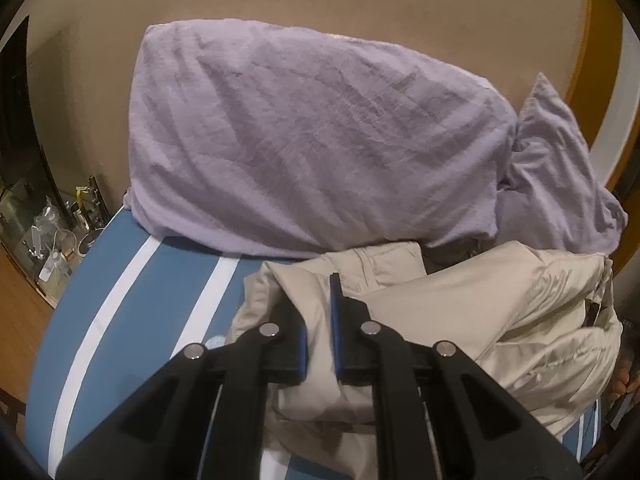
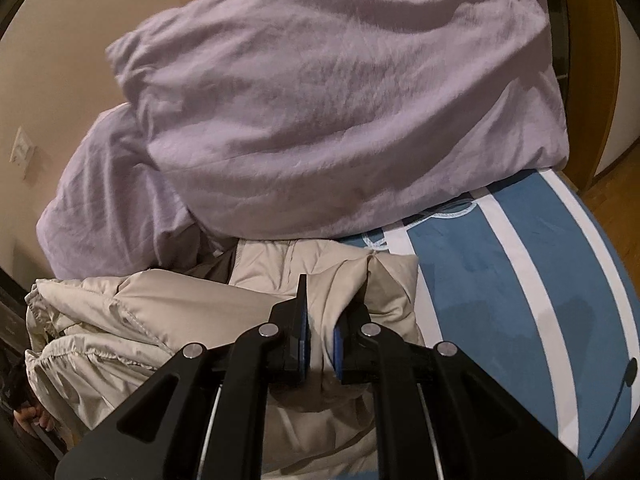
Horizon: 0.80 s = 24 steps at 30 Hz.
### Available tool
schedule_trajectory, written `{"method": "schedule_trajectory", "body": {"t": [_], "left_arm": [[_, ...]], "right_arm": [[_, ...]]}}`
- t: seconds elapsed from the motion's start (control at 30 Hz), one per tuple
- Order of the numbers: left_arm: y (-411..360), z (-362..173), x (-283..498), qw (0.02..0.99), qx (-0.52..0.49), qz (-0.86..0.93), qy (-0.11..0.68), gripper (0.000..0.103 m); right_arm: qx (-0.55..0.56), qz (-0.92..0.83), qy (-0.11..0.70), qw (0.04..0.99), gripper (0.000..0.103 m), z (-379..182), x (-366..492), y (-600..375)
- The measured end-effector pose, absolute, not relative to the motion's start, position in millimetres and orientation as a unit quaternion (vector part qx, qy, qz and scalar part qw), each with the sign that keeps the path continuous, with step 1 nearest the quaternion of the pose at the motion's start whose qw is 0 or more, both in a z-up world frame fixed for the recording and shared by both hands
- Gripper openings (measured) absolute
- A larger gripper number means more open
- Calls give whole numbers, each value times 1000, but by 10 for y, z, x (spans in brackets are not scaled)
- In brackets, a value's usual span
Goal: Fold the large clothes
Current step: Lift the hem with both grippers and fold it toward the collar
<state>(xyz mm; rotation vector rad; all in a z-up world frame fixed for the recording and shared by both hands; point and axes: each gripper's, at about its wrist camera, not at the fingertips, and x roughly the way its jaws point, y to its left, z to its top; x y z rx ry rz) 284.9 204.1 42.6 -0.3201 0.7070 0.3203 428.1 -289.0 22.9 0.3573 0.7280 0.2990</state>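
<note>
A beige padded jacket (image 1: 460, 312) lies bunched on a blue bed sheet with white stripes (image 1: 120, 304). My left gripper (image 1: 316, 292) is shut on a fold of the jacket at its left end, with fabric pinched between the fingers. In the right wrist view the same jacket (image 2: 140, 320) spreads to the left, and my right gripper (image 2: 332, 296) is shut on a fold at its right end, near the sheet (image 2: 500, 280). Fabric covers part of the left finger in the left wrist view and the right finger in the right wrist view.
A large lilac duvet (image 1: 312, 140) is piled against the beige wall just behind the jacket; it also fills the upper right wrist view (image 2: 340, 120). A cluttered glass shelf (image 1: 52, 232) stands left of the bed. A wall switch (image 2: 22, 152) and wooden floor (image 2: 616, 184) show.
</note>
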Motion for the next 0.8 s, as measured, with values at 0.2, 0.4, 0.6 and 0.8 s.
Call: {"method": "schedule_trajectory", "body": {"t": [0.2, 0.4, 0.6, 0.8], "left_arm": [[2123, 202, 3255, 900, -149, 178, 369, 10], [2216, -105, 3608, 882, -154, 200, 399, 11], [2287, -314, 3842, 871, -163, 215, 411, 15], [2331, -326, 3874, 868, -182, 206, 413, 27]], "right_arm": [[176, 124, 377, 901, 10, 59, 4681, -2761], [175, 106, 408, 890, 10, -196, 5058, -2652], [163, 106, 418, 887, 12, -299, 5218, -2573], [191, 123, 427, 876, 23, -212, 5159, -2713]]}}
